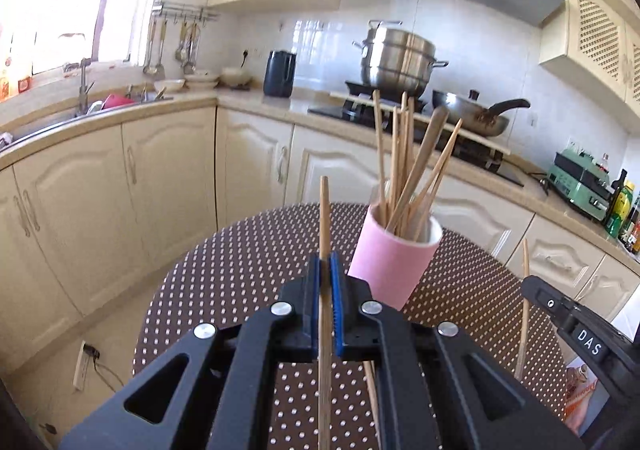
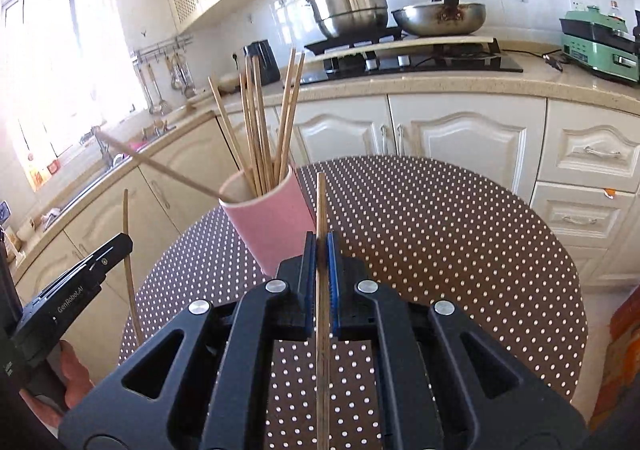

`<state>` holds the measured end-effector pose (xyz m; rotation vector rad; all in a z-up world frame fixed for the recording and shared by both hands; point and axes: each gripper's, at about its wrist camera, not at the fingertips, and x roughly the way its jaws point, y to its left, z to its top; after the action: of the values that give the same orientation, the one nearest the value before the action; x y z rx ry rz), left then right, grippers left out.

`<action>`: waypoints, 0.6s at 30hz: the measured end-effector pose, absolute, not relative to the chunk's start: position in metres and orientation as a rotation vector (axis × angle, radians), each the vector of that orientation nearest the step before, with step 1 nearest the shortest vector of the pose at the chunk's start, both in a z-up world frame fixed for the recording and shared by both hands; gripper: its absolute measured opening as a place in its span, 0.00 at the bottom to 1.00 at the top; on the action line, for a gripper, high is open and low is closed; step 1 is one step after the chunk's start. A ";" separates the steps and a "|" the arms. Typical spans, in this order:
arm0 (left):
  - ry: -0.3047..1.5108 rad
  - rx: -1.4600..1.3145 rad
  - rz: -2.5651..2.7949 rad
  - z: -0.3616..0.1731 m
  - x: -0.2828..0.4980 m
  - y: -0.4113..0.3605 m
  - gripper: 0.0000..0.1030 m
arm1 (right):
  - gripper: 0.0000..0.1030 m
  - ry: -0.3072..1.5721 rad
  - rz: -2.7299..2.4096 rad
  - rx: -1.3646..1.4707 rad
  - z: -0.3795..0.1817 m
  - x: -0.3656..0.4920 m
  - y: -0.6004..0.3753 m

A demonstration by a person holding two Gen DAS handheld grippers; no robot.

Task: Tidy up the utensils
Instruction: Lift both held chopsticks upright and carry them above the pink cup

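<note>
A pink cup (image 1: 390,264) (image 2: 270,224) stands on the dotted round table (image 1: 240,262) (image 2: 440,234), holding several wooden chopsticks (image 1: 404,162) (image 2: 260,126). My left gripper (image 1: 329,262) is shut on one upright chopstick (image 1: 324,218), just left of the cup and nearer to me. My right gripper (image 2: 319,242) is shut on another upright chopstick (image 2: 321,206), just right of the cup. Each view shows the other gripper at its edge with its chopstick (image 1: 525,314) (image 2: 130,270). One more chopstick (image 1: 372,394) lies on the table under the left gripper.
Cream cabinets and a counter ring the table. On the counter sit a stove with a steel pot (image 1: 396,58) and a pan (image 1: 476,114), a black kettle (image 1: 279,74), a green appliance (image 1: 580,182) and bottles. A sink (image 1: 80,110) lies left under the window.
</note>
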<state>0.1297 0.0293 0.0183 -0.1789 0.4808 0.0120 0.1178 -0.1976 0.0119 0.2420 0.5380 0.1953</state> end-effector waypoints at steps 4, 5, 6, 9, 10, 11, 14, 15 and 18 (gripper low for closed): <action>0.433 -0.173 0.021 0.031 0.129 0.028 0.06 | 0.06 0.515 0.194 0.251 0.023 0.123 -0.201; 0.425 -0.174 0.026 0.034 0.129 0.028 0.06 | 0.06 0.504 0.195 0.251 0.026 0.123 -0.203; 0.416 -0.175 0.032 0.037 0.129 0.030 0.06 | 0.06 0.491 0.193 0.254 0.029 0.123 -0.204; 0.398 -0.181 0.031 0.045 0.130 0.031 0.06 | 0.06 0.468 0.193 0.260 0.035 0.119 -0.206; 0.391 -0.177 0.036 0.047 0.130 0.031 0.06 | 0.06 0.463 0.194 0.264 0.037 0.119 -0.206; 0.378 -0.172 0.048 0.050 0.130 0.031 0.06 | 0.06 0.460 0.196 0.269 0.038 0.118 -0.205; 0.360 -0.172 0.059 0.055 0.129 0.033 0.06 | 0.06 0.446 0.209 0.273 0.043 0.118 -0.205; 0.355 -0.174 0.060 0.057 0.129 0.033 0.06 | 0.06 0.437 0.207 0.272 0.044 0.117 -0.205; 0.329 -0.181 0.072 0.065 0.130 0.035 0.06 | 0.06 0.396 0.202 0.292 0.053 0.114 -0.208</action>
<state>0.1296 0.0352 0.0645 -0.1806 0.3293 0.0719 0.1143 -0.2085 0.0533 0.2916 0.3962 0.2015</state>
